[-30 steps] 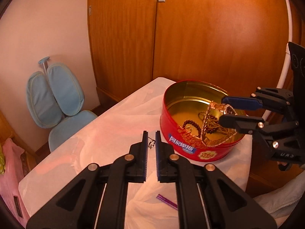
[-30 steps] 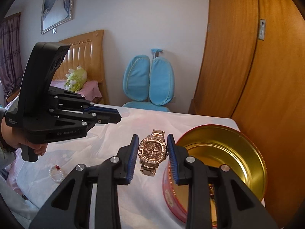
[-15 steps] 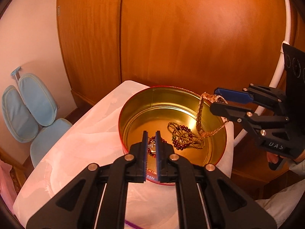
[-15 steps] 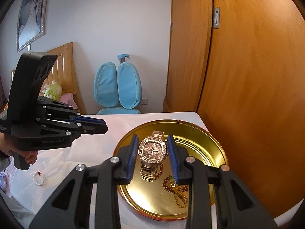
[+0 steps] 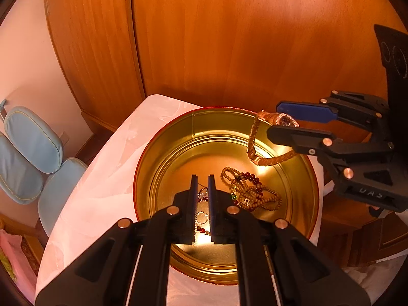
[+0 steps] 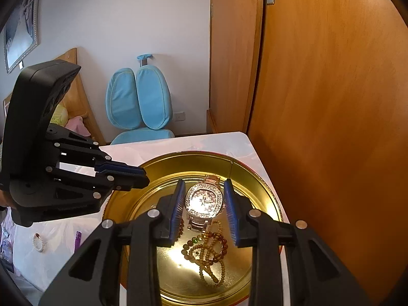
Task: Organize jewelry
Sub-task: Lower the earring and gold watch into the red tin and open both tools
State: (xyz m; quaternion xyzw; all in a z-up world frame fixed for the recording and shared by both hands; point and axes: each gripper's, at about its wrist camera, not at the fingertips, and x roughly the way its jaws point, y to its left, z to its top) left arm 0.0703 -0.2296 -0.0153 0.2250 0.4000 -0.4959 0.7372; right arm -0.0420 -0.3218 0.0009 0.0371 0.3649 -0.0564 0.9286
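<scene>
1. The right gripper (image 6: 203, 199) holds a rose-gold, crystal-set wristwatch (image 6: 204, 201) between its blue pads, its band hanging down into the round gold-lined tin (image 5: 163, 148) below.
2. The left gripper (image 5: 201, 196) is nearly closed, pinching a small silvery trinket (image 5: 202, 193) over the tin's near side.
3. A tangle of tan and dark-red bead strands (image 5: 251, 191) lies on the tin floor, just right of the left gripper's tips and under the watch.
4. A white bead bracelet (image 6: 38, 242) sits on the white table cover (image 5: 102, 178), well left of the right gripper.
</scene>
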